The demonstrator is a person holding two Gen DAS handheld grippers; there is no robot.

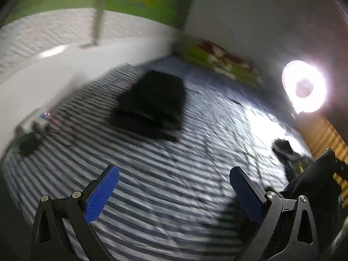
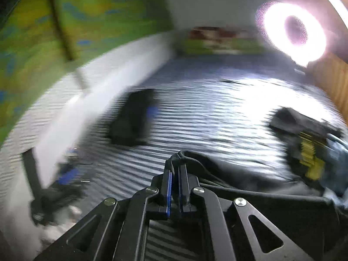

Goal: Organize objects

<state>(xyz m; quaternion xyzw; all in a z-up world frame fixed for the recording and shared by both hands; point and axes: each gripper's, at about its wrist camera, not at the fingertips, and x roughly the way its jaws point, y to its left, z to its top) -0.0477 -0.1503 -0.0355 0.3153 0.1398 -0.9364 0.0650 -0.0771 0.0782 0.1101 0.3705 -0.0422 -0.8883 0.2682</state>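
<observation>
A: What is the right claw (image 2: 175, 169) doing?

B: Its two blue pads are pressed together on a fold of black cloth (image 2: 217, 174). The cloth runs from the fingertips to the right, across the striped bed sheet (image 2: 206, 100), and it hangs over the right side of the claw's frame.

A: And the left claw (image 1: 174, 187)?

B: It stands wide apart, with nothing between its blue pads (image 1: 102, 193). Under it there is only the striped sheet.

A: Where are the other things?

B: A folded black garment (image 1: 152, 104) lies flat on the sheet, near the white wall (image 1: 65, 65). In the right wrist view, a dark pile with yellow marks (image 2: 304, 143) lies at the right side of the bed, apart from the held cloth. Both pictures are blurred, so I cannot tell what the small things (image 1: 37, 130) by the wall are.

A: And the light?

B: A bright ring lamp (image 1: 304, 87) shines at the far right, beside the wooden panel (image 1: 322, 134).
</observation>
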